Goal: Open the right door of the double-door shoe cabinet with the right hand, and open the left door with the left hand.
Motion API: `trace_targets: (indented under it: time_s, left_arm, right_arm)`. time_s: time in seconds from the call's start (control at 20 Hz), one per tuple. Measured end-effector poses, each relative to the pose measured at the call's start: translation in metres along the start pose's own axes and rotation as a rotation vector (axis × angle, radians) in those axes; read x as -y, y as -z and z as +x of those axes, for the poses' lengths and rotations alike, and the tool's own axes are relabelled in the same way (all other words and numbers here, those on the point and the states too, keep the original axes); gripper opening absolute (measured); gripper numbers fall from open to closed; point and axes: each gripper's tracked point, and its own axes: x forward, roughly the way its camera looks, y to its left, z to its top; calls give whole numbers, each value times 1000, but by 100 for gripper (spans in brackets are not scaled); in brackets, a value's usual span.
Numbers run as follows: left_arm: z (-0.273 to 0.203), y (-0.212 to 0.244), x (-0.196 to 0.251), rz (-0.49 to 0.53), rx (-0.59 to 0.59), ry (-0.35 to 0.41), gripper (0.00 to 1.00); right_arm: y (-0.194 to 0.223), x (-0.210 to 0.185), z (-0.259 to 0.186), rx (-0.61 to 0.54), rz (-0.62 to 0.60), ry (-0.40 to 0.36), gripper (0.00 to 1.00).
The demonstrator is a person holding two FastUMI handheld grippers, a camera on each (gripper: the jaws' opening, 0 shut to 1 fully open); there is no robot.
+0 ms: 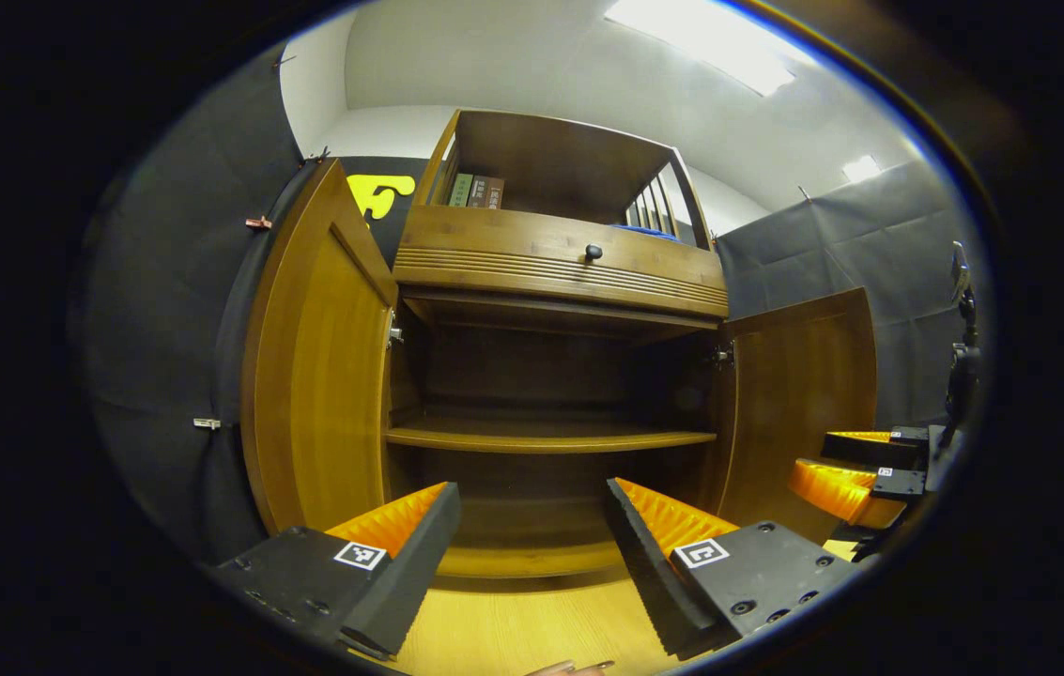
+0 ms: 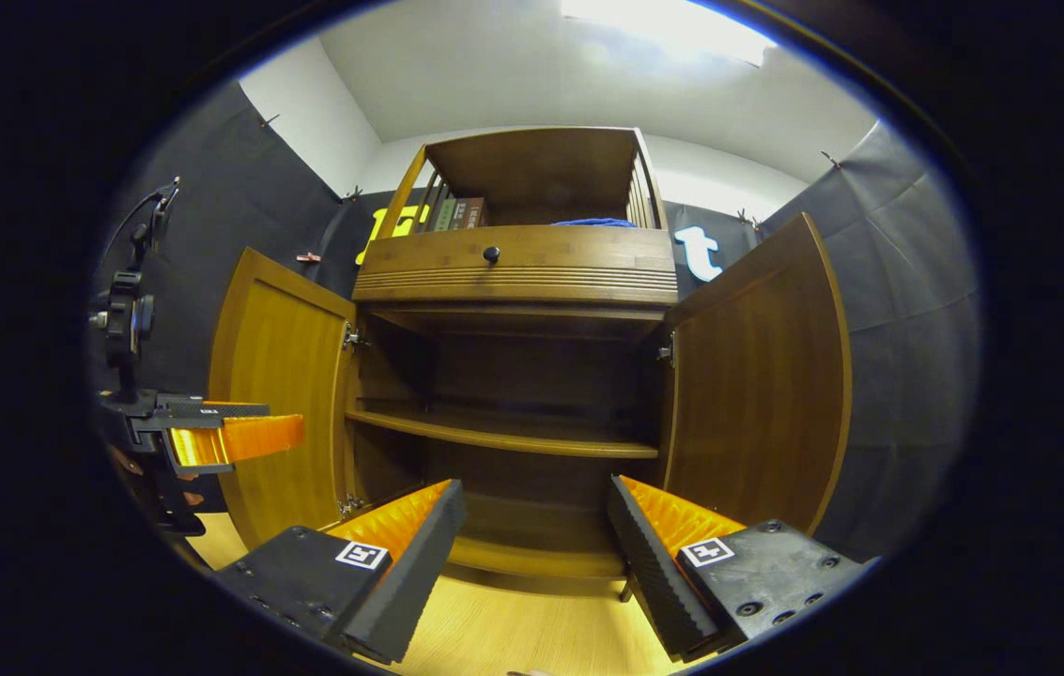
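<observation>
Both tools (image 1: 532, 545) (image 2: 536, 545) gape, apart from the opened shoe cabinet (image 1: 550, 376) ahead.

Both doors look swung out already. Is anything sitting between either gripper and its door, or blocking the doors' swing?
Nothing visible. The left door and right door both stand wide open. The left gripper and right gripper hang open before the cabinet, with only bare floor between.

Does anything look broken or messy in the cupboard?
Nothing stands out. The brown wooden shoe cabinet has its left door and right door swung open, hanging straight, and its inner shelf sits level and bare.
</observation>
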Motion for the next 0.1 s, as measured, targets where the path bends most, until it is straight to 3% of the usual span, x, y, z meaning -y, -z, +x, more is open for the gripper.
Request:
trace_targets:
  time_s: [0.1]
  left_arm:
    - [0,-1,1,1,0,0,95]
  right_arm:
    - [2,-2,0,-5,-2,-6,97]
